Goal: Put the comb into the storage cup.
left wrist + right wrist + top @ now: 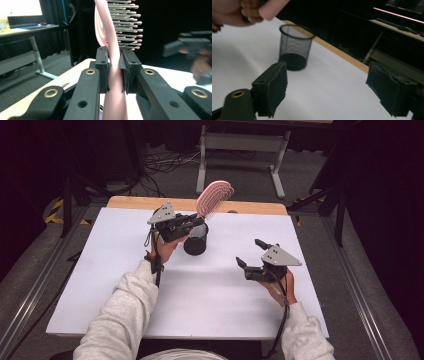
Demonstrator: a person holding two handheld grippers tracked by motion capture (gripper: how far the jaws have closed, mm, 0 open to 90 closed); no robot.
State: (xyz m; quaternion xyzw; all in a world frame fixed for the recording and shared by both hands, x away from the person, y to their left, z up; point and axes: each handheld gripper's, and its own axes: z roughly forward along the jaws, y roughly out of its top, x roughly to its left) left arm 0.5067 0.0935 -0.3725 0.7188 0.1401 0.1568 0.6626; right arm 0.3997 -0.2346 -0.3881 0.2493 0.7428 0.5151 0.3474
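Left gripper (199, 220): matte black, brass rivets, jaws clamped on the smooth pink plastic handle of a hairbrush (214, 197); brush held above the cup, head tilted up and away; vented oval head, rows of thin bristles with rounded tips, seen edge-on in the left gripper view (113, 45). Right gripper (248, 253): jaws spread wide apart, pads of dark, worn foam-like material, holding nothing, over the right of the worktop (210, 295). Cup (295, 47): black wire mesh, cylindrical, upright, apparently empty, though its inside is dim; stands near mid-worktop. Worktop: flat white sheet, pale wood strip along far edge.
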